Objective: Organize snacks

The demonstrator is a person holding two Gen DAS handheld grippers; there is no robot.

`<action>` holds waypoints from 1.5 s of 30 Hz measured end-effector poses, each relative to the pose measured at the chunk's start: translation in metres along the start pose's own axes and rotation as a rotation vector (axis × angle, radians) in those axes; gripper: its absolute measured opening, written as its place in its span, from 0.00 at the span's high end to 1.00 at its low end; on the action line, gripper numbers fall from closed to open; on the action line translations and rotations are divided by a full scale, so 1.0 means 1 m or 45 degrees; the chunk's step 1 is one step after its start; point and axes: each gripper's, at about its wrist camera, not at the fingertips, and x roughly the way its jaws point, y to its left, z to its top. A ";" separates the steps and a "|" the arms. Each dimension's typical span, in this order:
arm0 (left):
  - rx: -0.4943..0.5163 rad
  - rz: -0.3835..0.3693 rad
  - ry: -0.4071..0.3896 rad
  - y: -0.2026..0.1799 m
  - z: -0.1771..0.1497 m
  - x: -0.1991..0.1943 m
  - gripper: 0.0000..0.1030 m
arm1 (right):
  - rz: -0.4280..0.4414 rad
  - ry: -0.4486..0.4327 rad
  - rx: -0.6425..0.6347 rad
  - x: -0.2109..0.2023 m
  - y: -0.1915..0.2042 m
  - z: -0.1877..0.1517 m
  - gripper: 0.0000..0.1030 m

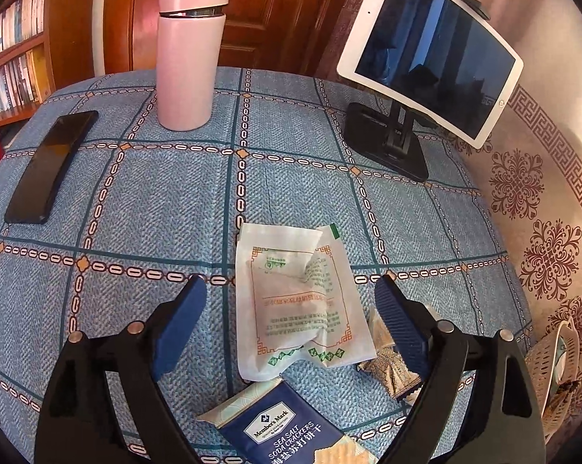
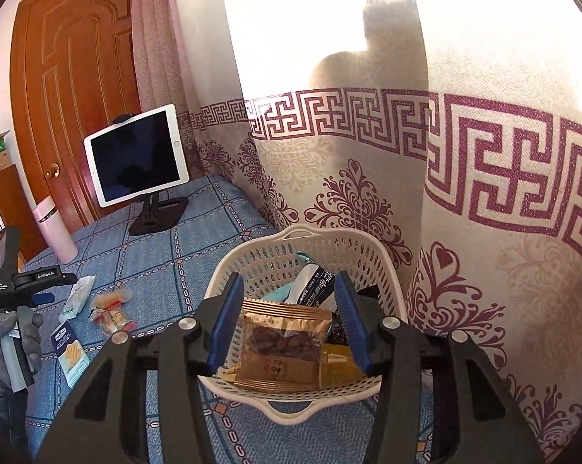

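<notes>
On the blue cloth (image 1: 144, 201) the left gripper (image 1: 291, 309) stands with jaws wide apart around a white packet (image 1: 291, 301), touching neither pad, with a cracker pack (image 1: 287, 429) cut off below. To the right, the basket (image 2: 291, 410) holds a gold packet (image 2: 283, 352) and a dark pack (image 2: 314, 282). The right gripper (image 2: 287, 321) hangs over it, jaws partly apart beside the gold packet without pressing; deeper contents are hidden.

Bare table (image 1: 155, 201) lies open between the phone (image 1: 49, 166) at left, the pink flask (image 1: 188, 58) and the tablet stand (image 1: 387, 143) behind. The curtain (image 2: 504, 232) crowds close behind the basket (image 2: 291, 411).
</notes>
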 end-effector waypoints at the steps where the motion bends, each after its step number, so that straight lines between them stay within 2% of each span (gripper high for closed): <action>1: 0.020 0.000 0.010 -0.004 -0.001 0.003 0.07 | 0.002 0.001 0.002 0.000 0.000 0.000 0.52; 9: 0.139 0.135 0.105 -0.016 -0.012 0.042 0.08 | 0.029 -0.001 -0.003 -0.004 0.005 -0.001 0.52; 11: 0.180 0.187 0.071 -0.017 -0.014 0.042 0.19 | 0.036 0.000 -0.009 -0.004 0.006 -0.002 0.52; 12: 0.199 0.235 0.057 -0.017 -0.013 0.042 0.34 | 0.040 0.002 -0.011 -0.004 0.007 -0.002 0.52; 13: 0.205 0.240 0.048 -0.016 -0.012 0.040 0.45 | 0.043 0.002 -0.012 -0.003 0.008 -0.002 0.52; 17: 0.167 0.191 0.035 -0.004 -0.008 0.032 0.51 | 0.050 0.001 -0.015 -0.003 0.010 -0.002 0.52; 22: 0.157 0.167 -0.018 0.001 -0.006 0.011 0.70 | 0.056 -0.003 -0.014 -0.004 0.011 -0.001 0.52; 30: 0.131 0.149 -0.057 0.007 -0.008 -0.008 0.75 | 0.055 -0.006 -0.010 -0.007 0.009 -0.002 0.52; 37: 0.116 0.077 -0.108 0.000 -0.008 -0.034 0.78 | 0.064 -0.009 -0.010 -0.008 0.010 -0.003 0.52; 42: 0.150 0.008 -0.171 -0.016 -0.010 -0.057 0.83 | 0.067 -0.009 -0.004 -0.011 0.008 -0.004 0.52; 45: 0.155 0.008 -0.198 -0.021 -0.008 -0.065 0.83 | 0.067 -0.013 0.001 -0.013 0.007 -0.004 0.52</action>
